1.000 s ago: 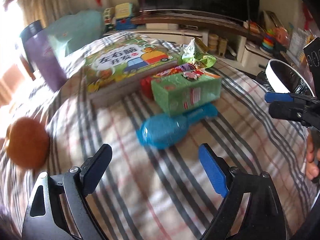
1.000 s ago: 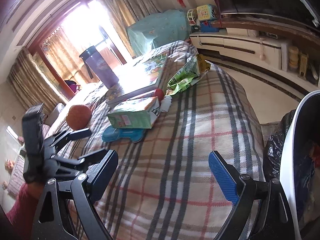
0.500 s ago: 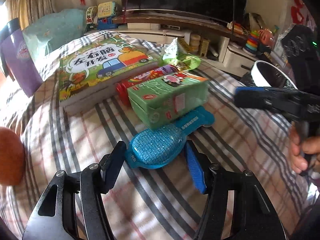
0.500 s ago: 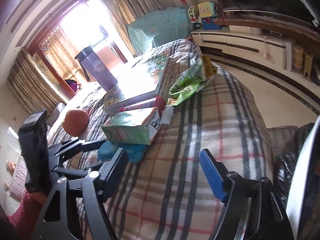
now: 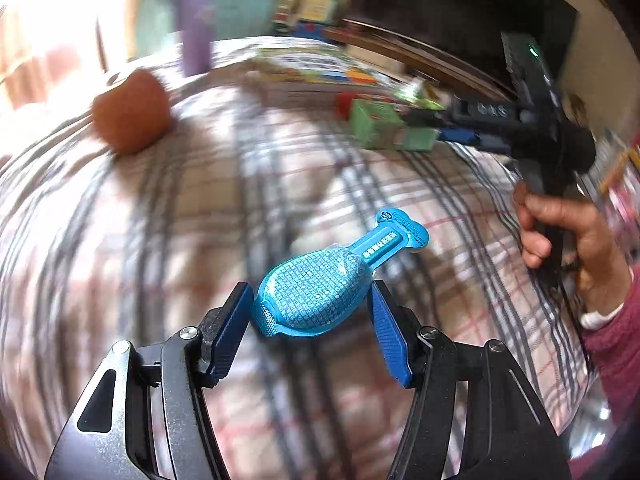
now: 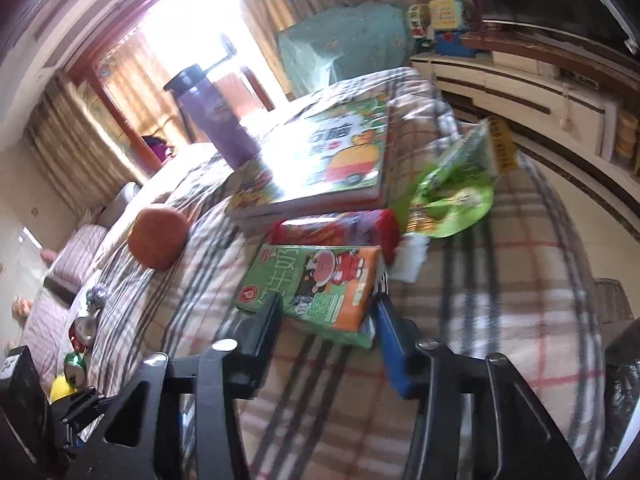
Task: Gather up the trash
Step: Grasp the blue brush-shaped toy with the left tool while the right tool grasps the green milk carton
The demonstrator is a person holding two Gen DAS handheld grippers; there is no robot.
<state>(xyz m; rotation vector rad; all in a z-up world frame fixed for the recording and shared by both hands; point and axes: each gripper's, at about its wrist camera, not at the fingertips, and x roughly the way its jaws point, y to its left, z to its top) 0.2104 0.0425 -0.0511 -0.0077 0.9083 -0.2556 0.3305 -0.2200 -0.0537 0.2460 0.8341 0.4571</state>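
Blue blister pack [image 5: 316,300] sits pinched by its rounded bulb in my left gripper [image 5: 310,312], one pad pressing each side, its flat tab sticking out over the plaid blanket [image 5: 160,220]; it looks light, thin and crushable, so the bulb's rim is my hold. Through my right wrist camera, my right gripper [image 6: 326,320] has just been closing on the green drink carton [image 6: 320,284], near end between my fingers; likely light, its walls soft, so I take it across its narrow sides
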